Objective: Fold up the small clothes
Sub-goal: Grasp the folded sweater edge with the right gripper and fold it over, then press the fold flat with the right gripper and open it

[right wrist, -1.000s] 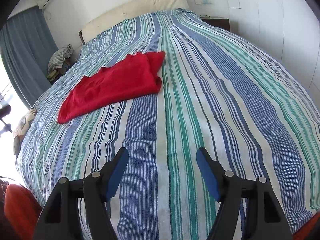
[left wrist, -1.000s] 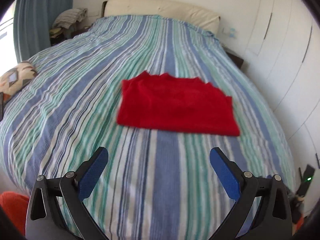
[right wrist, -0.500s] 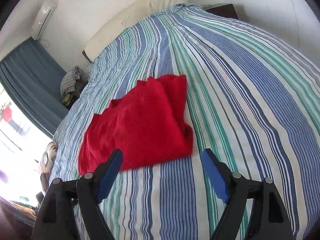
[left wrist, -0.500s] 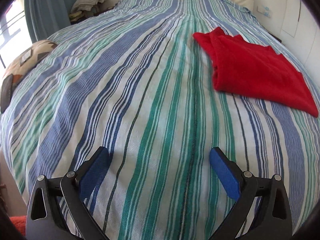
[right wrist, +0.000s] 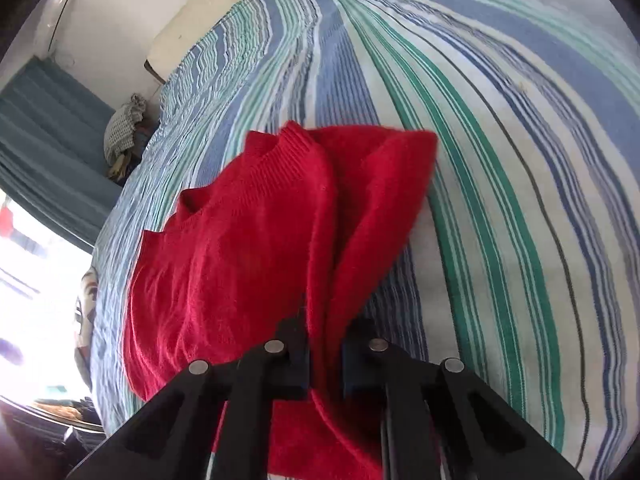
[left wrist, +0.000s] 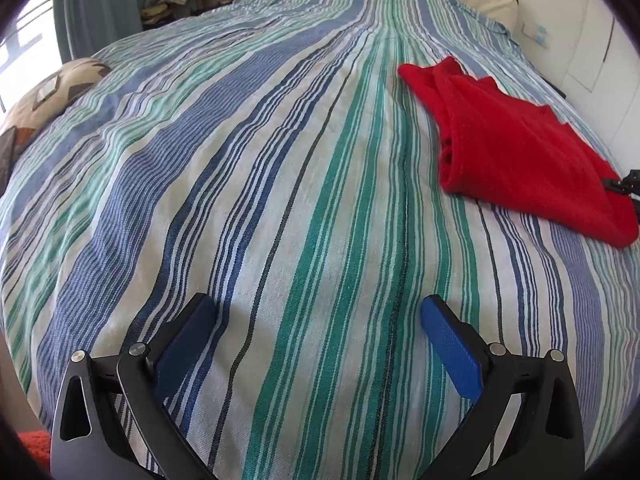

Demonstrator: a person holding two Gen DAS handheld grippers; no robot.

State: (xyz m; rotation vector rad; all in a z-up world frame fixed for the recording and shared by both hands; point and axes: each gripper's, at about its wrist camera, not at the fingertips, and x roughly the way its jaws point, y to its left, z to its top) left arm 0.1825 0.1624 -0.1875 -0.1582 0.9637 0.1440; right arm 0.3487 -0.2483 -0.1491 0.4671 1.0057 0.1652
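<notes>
The red knit sweater [right wrist: 256, 240] lies half-folded on the striped bedspread [left wrist: 280, 200], long axis running from the near hem to the far neckline. It looks soft, light and floppy, best taken by an edge. The right gripper [right wrist: 324, 360] is closing its jaws on the near fold, fabric pinched between them. The left gripper [left wrist: 320, 320] hovers over bare bedspread, jaws wide apart and empty

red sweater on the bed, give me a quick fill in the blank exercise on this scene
1. The sweater pinched by the right hand-held gripper is coloured ____.
2. The left hand-held gripper hangs over the striped bedspread with its jaws ____.
3. In the left wrist view, the patterned cushion lies at the bed's ____ edge.

Missing words: red; open; left
</notes>
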